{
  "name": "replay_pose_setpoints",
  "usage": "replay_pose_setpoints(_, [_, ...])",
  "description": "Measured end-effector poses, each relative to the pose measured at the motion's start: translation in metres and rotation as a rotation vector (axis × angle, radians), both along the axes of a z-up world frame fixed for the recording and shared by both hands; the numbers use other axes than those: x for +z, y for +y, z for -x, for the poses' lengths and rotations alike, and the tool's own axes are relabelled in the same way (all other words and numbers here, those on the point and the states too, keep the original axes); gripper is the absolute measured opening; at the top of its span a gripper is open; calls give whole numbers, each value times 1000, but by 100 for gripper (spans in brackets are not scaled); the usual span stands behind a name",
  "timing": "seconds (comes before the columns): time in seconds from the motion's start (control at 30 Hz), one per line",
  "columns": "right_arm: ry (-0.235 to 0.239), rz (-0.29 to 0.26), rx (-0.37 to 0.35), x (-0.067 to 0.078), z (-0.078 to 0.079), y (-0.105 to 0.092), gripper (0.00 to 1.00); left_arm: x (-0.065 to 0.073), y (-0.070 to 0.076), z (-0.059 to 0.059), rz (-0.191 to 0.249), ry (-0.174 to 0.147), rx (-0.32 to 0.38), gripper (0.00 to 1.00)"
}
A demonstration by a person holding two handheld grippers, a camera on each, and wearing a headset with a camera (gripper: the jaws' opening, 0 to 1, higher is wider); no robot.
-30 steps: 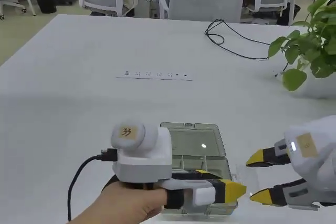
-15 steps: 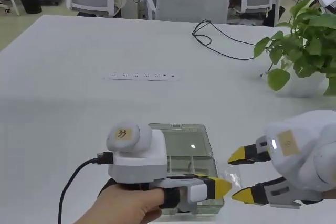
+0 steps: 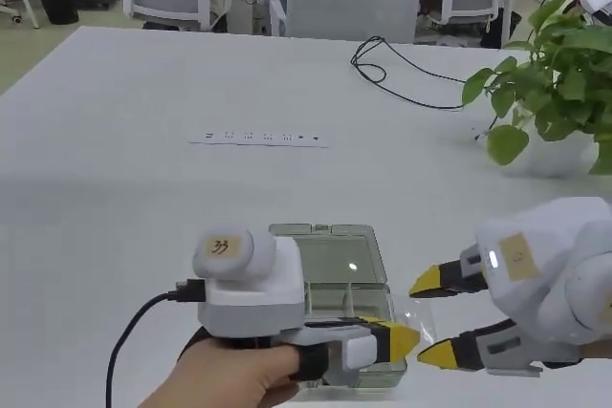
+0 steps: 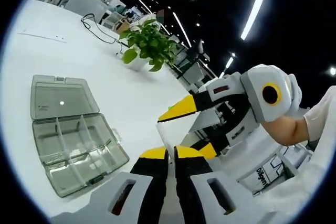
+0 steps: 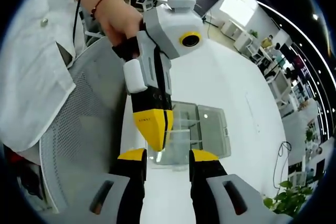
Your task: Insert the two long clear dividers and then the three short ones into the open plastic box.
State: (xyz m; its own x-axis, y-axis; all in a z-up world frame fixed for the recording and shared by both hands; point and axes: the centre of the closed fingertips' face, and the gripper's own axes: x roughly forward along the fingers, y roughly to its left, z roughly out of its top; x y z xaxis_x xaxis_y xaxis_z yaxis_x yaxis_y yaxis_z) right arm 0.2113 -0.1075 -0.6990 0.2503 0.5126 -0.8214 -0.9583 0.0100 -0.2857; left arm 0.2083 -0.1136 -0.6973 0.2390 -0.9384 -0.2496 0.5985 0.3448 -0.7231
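L gripper pinched on clear divider — R gripper agape; plant, cable beyond box.

Since 1.0 s ago: whole head view slid toward 9 o'clock, which is camera turn, not movement of things. Most of that slide came in 1st 0.5 s.

Beyond camera shift: right gripper crept slightly toward 9 o'clock. Gap to left gripper narrowed. Its 2 yellow tips, before just at 3 o'clock of left tip, now level with it or a touch past. Tips also nearer right edge of box.

Last 0.5 s: only faint further creep, same direction.
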Motion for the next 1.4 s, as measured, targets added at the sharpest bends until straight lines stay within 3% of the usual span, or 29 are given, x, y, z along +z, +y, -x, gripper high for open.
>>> replay_pose_setpoints(0.1, [-14, 6, 5, 0, -1, 2, 35, 0, 1, 0, 2, 8, 12, 0])
replay_pose_setpoints(0.13, [-16, 9, 3, 0, -2, 1, 33, -1, 1, 2, -2, -8, 3, 0])
replay_pose_setpoints(0.23, [-11, -6, 5, 3, -1, 2, 34, -3, 0, 4, -1, -8, -2, 0])
replay_pose_setpoints(0.33, [35, -65, -19, 10, -2, 3, 34, -4, 4, 5, -15, -38, -8, 0])
replay_pose_setpoints(0.4, [91, -104, -35, 14, -1, 2, 33, -2, 8, 3, -6, -44, -3, 0])
replay_pose_setpoints(0.47, [143, -132, -37, 16, 0, 2, 32, 0, 10, 3, -2, -74, -17, 0])
replay_pose_setpoints(0.67, [266, -215, -31, 26, 3, 10, 26, 7, 15, 11, -15, -207, -107, 0])
replay_pose_setpoints(0.7, [279, -216, -28, 27, 3, 10, 26, 8, 15, 14, -14, -220, -125, 0])
replay_pose_setpoints(0.77, [295, -227, -18, 31, 5, 13, 24, 9, 17, 19, -27, -278, -166, 0])
replay_pose_setpoints(0.8, [328, -236, -15, 29, 7, 14, 24, 9, 18, 21, -39, -315, -189, 0])
replay_pose_setpoints(0.9, [372, -240, 7, 30, 14, 18, 21, 11, 21, 26, -46, -361, -227, 0])
replay_pose_setpoints(0.93, [382, -235, 16, 31, 18, 19, 20, 9, 22, 27, -63, -395, -250, 0])
replay_pose_setpoints(1.07, [407, -217, 46, 30, 29, 23, 17, 11, 24, 34, -61, -453, -290, 0])
replay_pose_setpoints(1.4, [440, -204, 96, 28, 43, 29, 12, 16, 23, 41, -45, -491, -318, 0])
